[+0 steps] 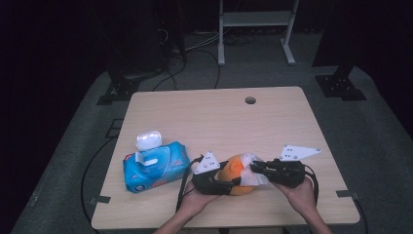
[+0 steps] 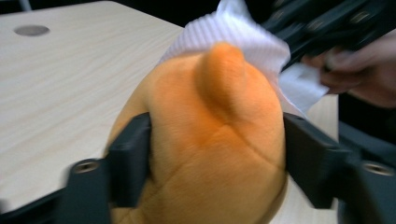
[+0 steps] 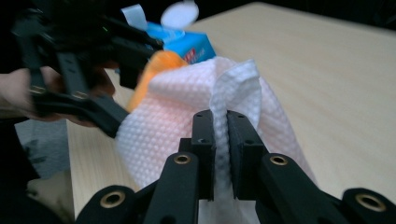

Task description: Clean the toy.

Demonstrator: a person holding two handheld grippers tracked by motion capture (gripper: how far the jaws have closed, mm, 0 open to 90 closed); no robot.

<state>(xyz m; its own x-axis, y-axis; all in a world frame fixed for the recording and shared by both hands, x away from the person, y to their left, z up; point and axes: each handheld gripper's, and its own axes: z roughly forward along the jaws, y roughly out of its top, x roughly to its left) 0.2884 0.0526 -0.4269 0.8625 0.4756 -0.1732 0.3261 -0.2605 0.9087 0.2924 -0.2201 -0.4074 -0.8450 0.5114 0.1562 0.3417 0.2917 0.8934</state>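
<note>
High view: near the bench's (image 1: 204,112) front edge, the left gripper (image 1: 225,185) and right gripper (image 1: 257,167) meet at an orange plush toy (image 1: 234,171); a wipes pack (image 1: 155,166) lies left. Left gripper view: jaws clamp the toy's (image 2: 205,140) sides. Right gripper view: jaws pinch a white wipe (image 3: 187,135) draped over it.
</note>
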